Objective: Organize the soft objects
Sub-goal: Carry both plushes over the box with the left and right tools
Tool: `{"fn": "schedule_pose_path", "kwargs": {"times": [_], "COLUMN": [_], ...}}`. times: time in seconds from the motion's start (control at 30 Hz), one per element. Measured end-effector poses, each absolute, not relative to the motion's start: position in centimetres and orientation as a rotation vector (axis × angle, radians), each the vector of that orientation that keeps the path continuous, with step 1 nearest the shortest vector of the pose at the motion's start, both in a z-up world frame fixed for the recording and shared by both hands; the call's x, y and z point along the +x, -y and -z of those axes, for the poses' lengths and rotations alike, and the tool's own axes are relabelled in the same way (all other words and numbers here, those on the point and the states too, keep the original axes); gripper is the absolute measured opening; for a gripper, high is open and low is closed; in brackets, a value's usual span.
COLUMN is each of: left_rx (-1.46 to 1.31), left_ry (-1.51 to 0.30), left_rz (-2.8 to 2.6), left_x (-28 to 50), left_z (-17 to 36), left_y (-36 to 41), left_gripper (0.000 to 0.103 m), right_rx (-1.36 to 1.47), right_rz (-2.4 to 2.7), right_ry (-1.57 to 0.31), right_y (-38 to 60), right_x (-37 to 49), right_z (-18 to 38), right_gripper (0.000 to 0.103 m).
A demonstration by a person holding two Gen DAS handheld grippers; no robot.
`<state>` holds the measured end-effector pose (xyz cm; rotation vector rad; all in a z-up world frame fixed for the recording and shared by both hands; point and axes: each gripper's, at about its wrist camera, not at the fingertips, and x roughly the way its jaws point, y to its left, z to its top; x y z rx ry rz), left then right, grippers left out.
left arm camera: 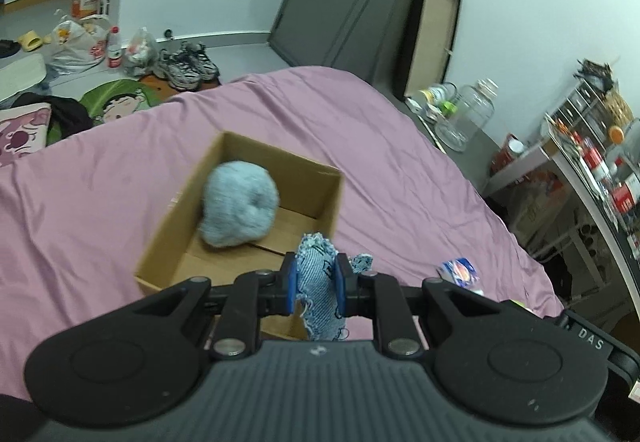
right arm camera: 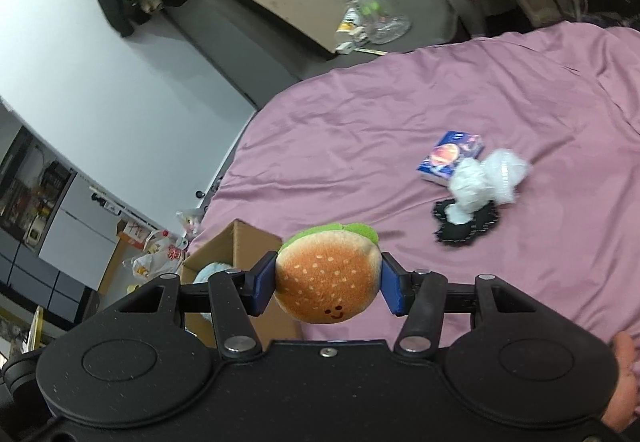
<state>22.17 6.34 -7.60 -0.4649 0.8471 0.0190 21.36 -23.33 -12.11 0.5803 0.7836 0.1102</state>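
My left gripper point(left arm camera: 317, 284) is shut on a frayed blue denim toy point(left arm camera: 320, 282), held just above the near rim of an open cardboard box point(left arm camera: 320, 184) on the pink bedspread. A fluffy pale-blue ball point(left arm camera: 238, 210) lies inside that box. My right gripper point(right arm camera: 326, 288) is shut on a plush hamburger point(right arm camera: 326, 276) with a smiling face and green lettuce trim, lifted above the bed. The box point(right arm camera: 244, 242) shows to its lower left, with the blue ball point(right arm camera: 212, 272) peeking out.
On the pink bedspread point(right arm camera: 440, 82) lie a small blue printed packet point(right arm camera: 448, 158), a crumpled white plastic bag point(right arm camera: 484, 182) and a flat black fabric piece point(right arm camera: 468, 228). That packet point(left arm camera: 460, 271) lies right of the box. Beyond the bed's edge are shoes point(left arm camera: 188, 64), bags and a glass jar point(left arm camera: 468, 114).
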Motion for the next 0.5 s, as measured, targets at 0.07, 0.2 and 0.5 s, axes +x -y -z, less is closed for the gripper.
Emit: {"fn": "schedule_pose_path", "kwargs": {"times": [0.07, 0.2, 0.5], "left_rx": [-0.477, -0.505, -0.583], "left_ry": [-0.844, -0.846, -0.86], "left_rz": [-0.031, -0.05, -0.089], "left_x": [22.1, 22.4, 23.6], "left_z": [7.8, 8.6, 11.2], "left_y": [-7.8, -10.1, -14.2], "left_gripper": [0.018, 0.018, 0.018], "right_rx": [0.566, 0.536, 0.492], "right_rz": [-0.122, -0.146, -0.188], "right_ry": [-0.775, -0.748, -0.728], "right_y": [22.4, 20.7, 17.3], "right_x": [21.3, 21.2, 21.8], "right_z": [11.9, 11.6, 11.8], "right_gripper": [0.052, 0.052, 0.052]}}
